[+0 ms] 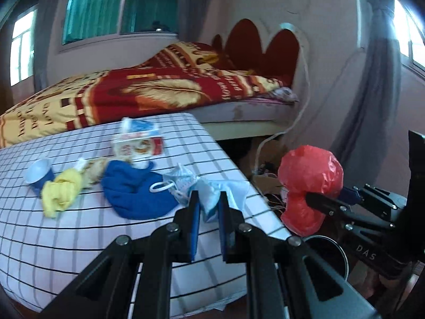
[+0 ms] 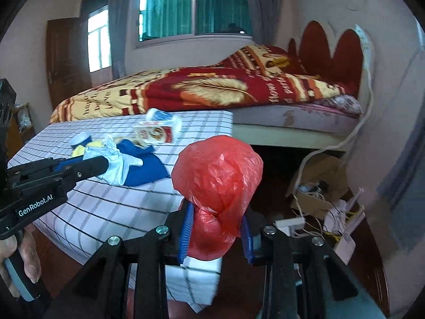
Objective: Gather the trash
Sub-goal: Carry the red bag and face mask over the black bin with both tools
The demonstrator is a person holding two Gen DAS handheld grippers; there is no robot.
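Trash is spread over the checked tablecloth, and the piece in hand is a light blue face mask, which is pinched between the blue pads of the left gripper at the table's near right edge. The jaws are drawn nearly together, with only the crumpled mask between them; whether it has been lifted clear of the cloth cannot be told. A red plastic bag is clamped low down by the right gripper, its jaws closed on the bunched plastic while the rest balloons upward. Seen from the left wrist, the bag lies toward 3 o'clock from the mask, off the table edge and near it, so the coming move is judged to be a short carry rightward by the left hand, which is the nearer one. The bag's mouth is not visible, and where the mask could go in cannot be told. Left on the cloth toward 10 o'clock from the left gripper are a blue cloth, a yellow rag, a paper cup and a printed carton.
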